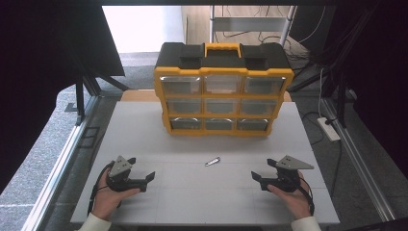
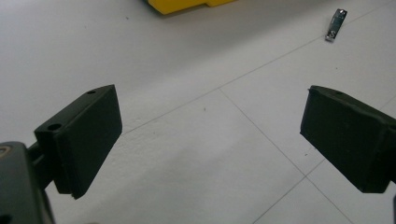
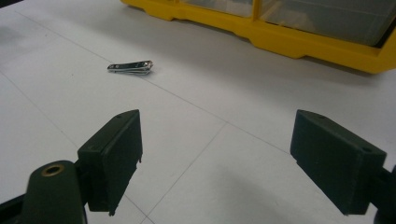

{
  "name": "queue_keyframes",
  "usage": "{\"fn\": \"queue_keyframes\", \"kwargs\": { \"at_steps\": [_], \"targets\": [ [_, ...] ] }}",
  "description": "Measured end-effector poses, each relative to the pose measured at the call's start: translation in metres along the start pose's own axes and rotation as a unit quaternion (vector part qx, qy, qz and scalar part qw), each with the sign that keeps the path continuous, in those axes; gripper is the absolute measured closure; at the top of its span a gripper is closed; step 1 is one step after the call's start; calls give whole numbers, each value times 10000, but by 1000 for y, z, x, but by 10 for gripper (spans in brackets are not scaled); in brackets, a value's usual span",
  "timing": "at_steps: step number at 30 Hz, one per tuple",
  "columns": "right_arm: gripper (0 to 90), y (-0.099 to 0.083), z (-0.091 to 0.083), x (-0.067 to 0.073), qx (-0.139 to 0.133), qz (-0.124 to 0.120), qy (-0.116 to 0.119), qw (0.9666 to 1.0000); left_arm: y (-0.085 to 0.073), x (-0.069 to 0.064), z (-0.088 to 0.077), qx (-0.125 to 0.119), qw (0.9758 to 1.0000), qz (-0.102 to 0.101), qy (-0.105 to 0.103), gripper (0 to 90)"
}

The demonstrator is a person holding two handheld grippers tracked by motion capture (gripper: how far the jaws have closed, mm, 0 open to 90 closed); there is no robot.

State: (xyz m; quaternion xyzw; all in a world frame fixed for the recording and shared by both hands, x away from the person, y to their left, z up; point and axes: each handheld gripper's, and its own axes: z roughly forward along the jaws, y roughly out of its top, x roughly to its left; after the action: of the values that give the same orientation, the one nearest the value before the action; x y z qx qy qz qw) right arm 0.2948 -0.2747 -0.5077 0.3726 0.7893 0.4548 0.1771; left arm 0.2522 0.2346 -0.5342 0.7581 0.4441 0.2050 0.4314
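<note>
1. My left gripper [image 1: 148,179] rests on the table [image 1: 144,134], jaws spread, holding nothing.
2. The nail clipper [image 1: 212,161] lies mid-table, before the yellow drawer cabinet [image 1: 223,89]; nothing looks started, and I'd judge reaching it comes next.
3. My right gripper [image 1: 257,180] rests likewise, released.

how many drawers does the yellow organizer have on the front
9, in three rows of three on the front of the organizer: three along the top, three across the middle, three along the bottom. All are shut. Any on its other sides would be hidden.
</note>
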Motion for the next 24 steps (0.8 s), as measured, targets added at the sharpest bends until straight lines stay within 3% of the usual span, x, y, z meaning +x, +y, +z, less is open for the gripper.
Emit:
{"fn": "queue_keyframes", "kwargs": {
  "at_steps": [24],
  "targets": [
    [174, -2, -1, -1, -67, 246, -143, 9996, 8, -3, -2, -165, 9997, 180, -37, 54]
  ]
}}
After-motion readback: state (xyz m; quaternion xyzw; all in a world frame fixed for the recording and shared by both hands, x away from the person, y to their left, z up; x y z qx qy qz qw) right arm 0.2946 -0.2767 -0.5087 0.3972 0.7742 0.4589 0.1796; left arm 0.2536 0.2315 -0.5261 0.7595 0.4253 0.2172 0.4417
